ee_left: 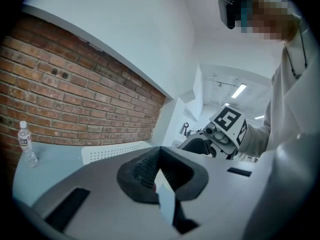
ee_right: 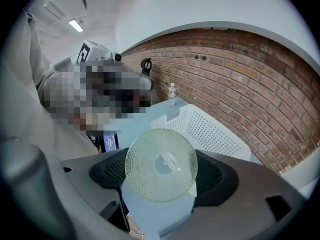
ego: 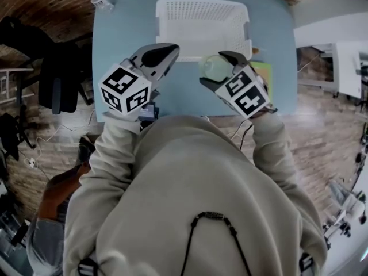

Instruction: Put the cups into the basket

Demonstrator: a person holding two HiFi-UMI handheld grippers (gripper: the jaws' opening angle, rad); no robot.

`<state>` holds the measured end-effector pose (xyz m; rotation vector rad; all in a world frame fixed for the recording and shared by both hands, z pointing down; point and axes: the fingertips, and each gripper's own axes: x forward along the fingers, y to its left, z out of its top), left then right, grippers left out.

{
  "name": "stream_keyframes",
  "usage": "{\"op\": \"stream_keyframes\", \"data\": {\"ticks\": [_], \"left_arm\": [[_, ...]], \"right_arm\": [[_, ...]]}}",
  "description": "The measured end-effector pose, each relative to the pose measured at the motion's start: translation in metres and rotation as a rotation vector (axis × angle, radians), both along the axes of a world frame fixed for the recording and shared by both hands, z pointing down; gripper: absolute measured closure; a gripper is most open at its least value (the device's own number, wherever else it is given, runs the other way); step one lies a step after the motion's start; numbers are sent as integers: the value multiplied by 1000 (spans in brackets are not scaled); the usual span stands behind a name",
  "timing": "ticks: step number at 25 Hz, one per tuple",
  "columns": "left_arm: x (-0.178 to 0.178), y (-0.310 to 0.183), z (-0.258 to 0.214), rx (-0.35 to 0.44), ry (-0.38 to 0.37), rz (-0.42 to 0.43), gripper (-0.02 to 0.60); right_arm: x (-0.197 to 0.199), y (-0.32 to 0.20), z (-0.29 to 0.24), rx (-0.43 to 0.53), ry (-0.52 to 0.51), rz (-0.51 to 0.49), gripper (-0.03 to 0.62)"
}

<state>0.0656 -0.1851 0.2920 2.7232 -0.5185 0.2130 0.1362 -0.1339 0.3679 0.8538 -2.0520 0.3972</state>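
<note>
The right gripper [ego: 220, 69] is clamped on a pale green glass cup [ego: 211, 66], with one jaw seen on each side of it. In the right gripper view the cup's round, dimpled base [ee_right: 161, 165] is turned toward the camera and is pinched between the dark pads. The cup is held in the air over the blue table [ego: 123, 33], right at the near rim of the white perforated basket [ego: 164, 16], toward its right corner, and is not inside it.

The left gripper [ego: 167, 53] is raised beside it, on the other side of the person's chest. Its jaws are brought together at the tips, only a thin slit is left lower down, and nothing is gripped. The two grippers are kept apart, both pointed toward the basket.

Farther out, a small water bottle [ego: 101, 0] is seen upright at the table's far left corner. A yellow-green sheet [ego: 263, 71] is laid flat just right of the basket. A small lit screen [ego: 148, 111] is seen at the table's near edge, and a brick wall [ee_left: 75, 99] is seen behind the table.
</note>
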Motion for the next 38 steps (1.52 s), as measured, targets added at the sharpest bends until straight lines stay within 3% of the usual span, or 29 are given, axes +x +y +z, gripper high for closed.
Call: {"op": "stream_keyframes", "data": {"ticks": [13,21,38], "left_arm": [[-27,-58,18,-52,73,-115,584],[-46,-88,40,-139,115,-175,584],[-78,-122,66,-214,119,-231,584]], "right_arm": [[0,-70,9,-50,20,-59,197],[5,-121,38,-97,42,-72,197],[5,-178,121,-224,89,-63,197]]}}
